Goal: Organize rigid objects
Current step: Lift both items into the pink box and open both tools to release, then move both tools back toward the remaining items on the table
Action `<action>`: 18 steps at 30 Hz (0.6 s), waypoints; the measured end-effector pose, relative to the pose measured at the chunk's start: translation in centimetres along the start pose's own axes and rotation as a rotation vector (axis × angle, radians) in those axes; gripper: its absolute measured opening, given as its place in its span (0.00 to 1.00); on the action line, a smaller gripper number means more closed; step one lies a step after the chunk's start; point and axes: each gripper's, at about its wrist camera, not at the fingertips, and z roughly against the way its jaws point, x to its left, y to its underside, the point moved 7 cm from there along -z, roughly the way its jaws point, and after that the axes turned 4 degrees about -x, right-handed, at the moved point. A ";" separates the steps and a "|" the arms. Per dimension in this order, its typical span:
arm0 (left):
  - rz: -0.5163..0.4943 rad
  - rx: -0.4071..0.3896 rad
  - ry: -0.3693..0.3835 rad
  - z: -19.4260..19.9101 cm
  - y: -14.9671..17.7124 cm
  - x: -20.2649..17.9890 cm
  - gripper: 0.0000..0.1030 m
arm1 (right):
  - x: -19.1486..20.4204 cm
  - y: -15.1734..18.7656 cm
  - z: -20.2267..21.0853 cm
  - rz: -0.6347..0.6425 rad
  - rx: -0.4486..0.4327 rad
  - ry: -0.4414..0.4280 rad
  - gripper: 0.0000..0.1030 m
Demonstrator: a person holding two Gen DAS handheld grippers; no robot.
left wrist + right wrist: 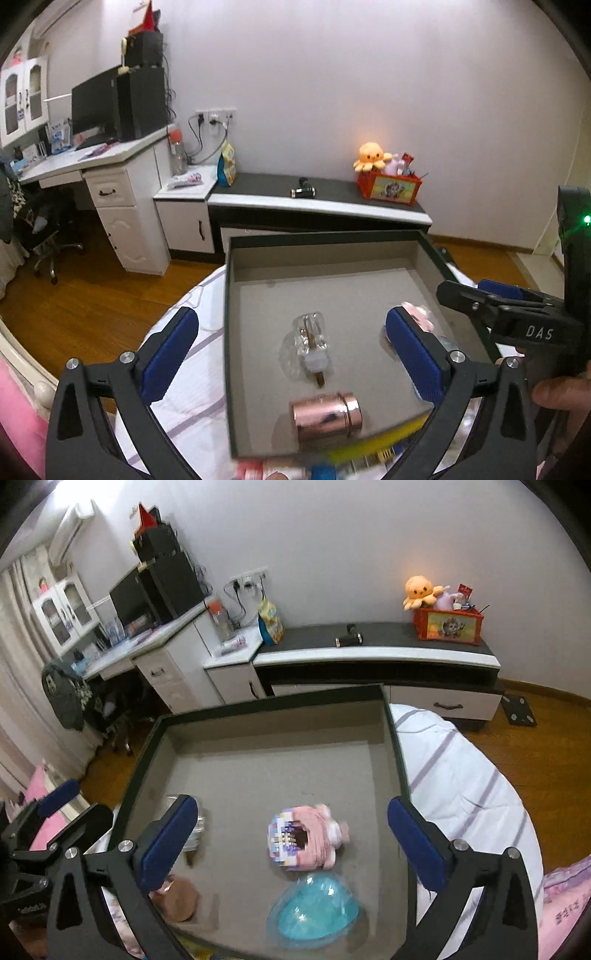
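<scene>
Grey cardboard box (332,266) with a dark rim, sitting on a bed with a white striped cover (461,775), is where everything is. In the left wrist view a rose-gold metal jar (325,415) lies on its side near the box's front edge at about 6 o'clock, and a clear plastic trinket (308,347) lies just past it toward 12 o'clock, a small gap between them. In the right wrist view a pink block toy (310,838) sits mid-floor, with a see-through teal heart case (317,908) just beside it at 6 o'clock.

The left hand-held gripper (291,354) hangs over the jar and trinket with its blue pads spread wide, gripping nothing. Right hand-held gripper (291,838) is the same deal: wide apart, straddling the block toy from above without touching it.

Further out at 12 o'clock there's a low cabinet (369,657) against the wall with an orange plush octopus (421,590) on a red crate (448,624).
</scene>
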 end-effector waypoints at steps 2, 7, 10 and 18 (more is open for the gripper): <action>0.008 -0.022 -0.003 1.8 0.3 0.6 1.00 | 0.6 0.4 1.7 0.007 -0.020 -0.003 1.00; 0.029 -0.048 -0.025 5.9 1.9 1.9 1.00 | 1.3 2.2 5.4 0.012 -0.059 0.001 1.00; 0.041 -0.059 -0.047 8.2 3.3 2.6 1.00 | 1.3 3.5 7.5 0.014 -0.077 0.008 1.00; 0.058 -0.045 -0.076 12.0 7.9 3.3 1.00 | 1.6 8.6 12.0 0.033 -0.094 0.056 1.00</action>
